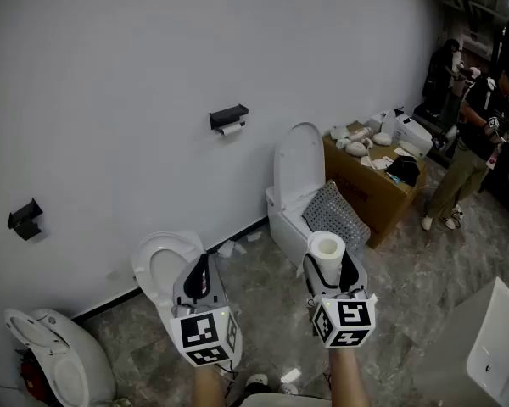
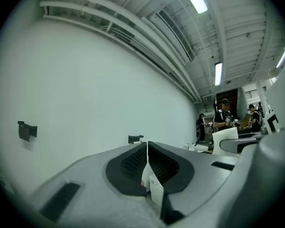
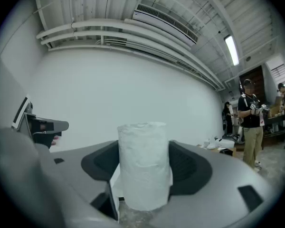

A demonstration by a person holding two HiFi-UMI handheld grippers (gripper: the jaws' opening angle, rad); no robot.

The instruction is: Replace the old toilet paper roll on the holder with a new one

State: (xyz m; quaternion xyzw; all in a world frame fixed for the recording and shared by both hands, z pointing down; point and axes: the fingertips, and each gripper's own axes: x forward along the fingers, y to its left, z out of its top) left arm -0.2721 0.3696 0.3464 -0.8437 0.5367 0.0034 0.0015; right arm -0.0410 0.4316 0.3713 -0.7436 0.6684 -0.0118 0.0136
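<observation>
A toilet is standing on the stone floor against a white wall. The right tongs are clamping the paper roll, and the left tongs are pressing together.

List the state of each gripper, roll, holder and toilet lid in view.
left gripper: shut, nothing between its jaws.
right gripper: shut on the new roll.
new roll: upright, held between the jaws.
wall holder: loaded, old roll beneath it.
old roll: on the holder, not yet removed.
toilet lid: raised upright.
</observation>
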